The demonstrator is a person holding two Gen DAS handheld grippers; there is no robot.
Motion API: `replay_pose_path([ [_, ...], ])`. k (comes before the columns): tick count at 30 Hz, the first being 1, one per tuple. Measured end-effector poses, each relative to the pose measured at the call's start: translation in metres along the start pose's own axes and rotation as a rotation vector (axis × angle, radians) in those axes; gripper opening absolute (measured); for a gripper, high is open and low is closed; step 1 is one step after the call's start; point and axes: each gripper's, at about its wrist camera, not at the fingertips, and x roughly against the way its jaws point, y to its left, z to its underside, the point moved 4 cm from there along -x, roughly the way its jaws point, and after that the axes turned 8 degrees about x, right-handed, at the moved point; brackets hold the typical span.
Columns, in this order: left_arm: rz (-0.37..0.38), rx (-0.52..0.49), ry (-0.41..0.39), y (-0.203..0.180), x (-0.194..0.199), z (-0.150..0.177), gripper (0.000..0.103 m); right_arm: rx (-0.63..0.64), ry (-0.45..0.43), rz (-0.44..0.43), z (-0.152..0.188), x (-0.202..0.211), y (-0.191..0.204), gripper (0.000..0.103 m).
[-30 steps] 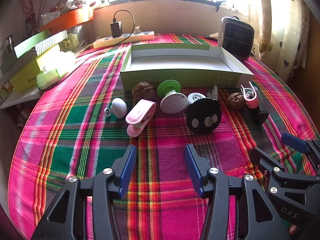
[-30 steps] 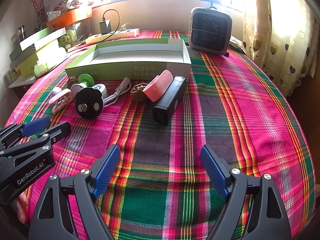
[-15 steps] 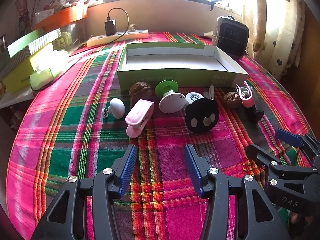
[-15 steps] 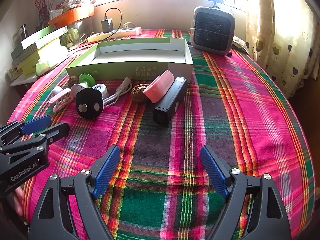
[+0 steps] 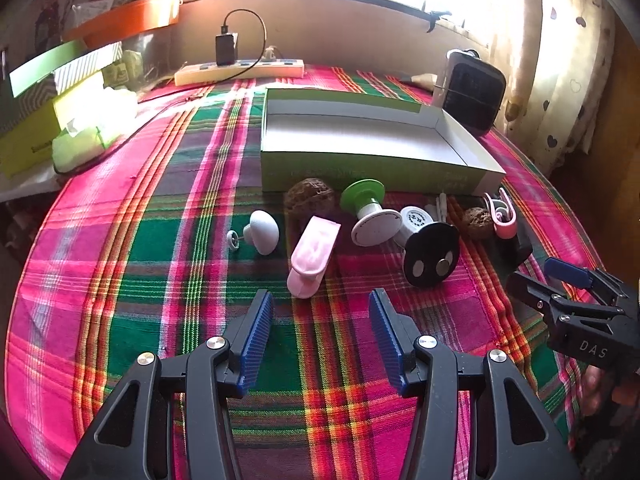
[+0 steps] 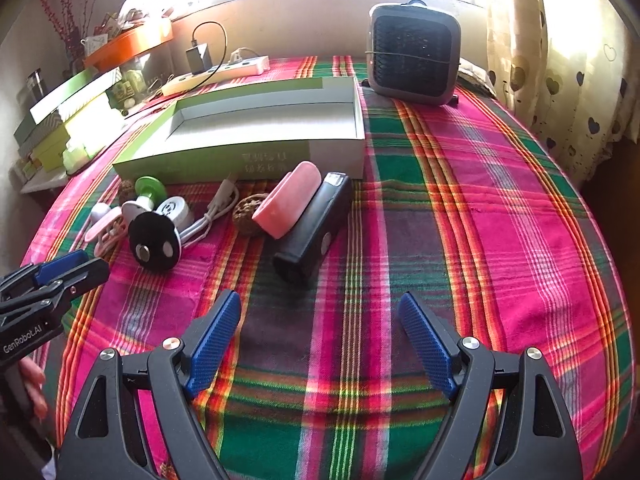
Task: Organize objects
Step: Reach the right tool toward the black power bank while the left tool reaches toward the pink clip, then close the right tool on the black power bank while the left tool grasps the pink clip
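So I'm hovering both grippers over the plaid table, left gripper (image 5: 320,332) and right gripper (image 6: 320,340) both spread wide, holding nothing. All the clutter is sitting bunched along the near wall of the green box (image 5: 376,174), which has nothing in it. I'm eyeing the pink clip (image 5: 312,256). Worry: it's crowding the walnut (image 5: 310,200), so a sloppy grab is probably sending that rolling.

Woven plaid tablecloth (image 6: 480,208) under the fingers; ahead, matt cardboard box (image 5: 360,168), rough walnut (image 5: 310,196), glossy pink plastic clip (image 5: 312,256).
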Motion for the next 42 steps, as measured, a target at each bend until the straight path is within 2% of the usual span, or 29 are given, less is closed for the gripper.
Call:
replay_pose_path([
  [13, -0.041, -0.020, 0.018, 0.005, -0.012, -0.015, 0.049, 0.014, -0.013, 0.013, -0.019, -0.009, -0.005, 0.073],
  [20, -0.027, -0.037, 0.032, -0.003, -0.016, -0.019, 0.049, 0.014, 0.001, 0.030, -0.020, -0.012, -0.014, 0.055],
  [24, -0.028, -0.044, 0.038, -0.006, -0.019, -0.022, 0.049, 0.015, 0.006, 0.034, -0.020, -0.013, -0.021, 0.052],
  [29, -0.029, -0.046, 0.040, -0.008, -0.021, -0.023, 0.049, 0.018, 0.012, 0.038, -0.021, -0.014, -0.026, 0.043],
  [42, -0.037, -0.060, 0.042, -0.010, -0.026, -0.027, 0.048, 0.063, 0.021, 0.027, -0.028, -0.021, -0.023, 0.043],
])
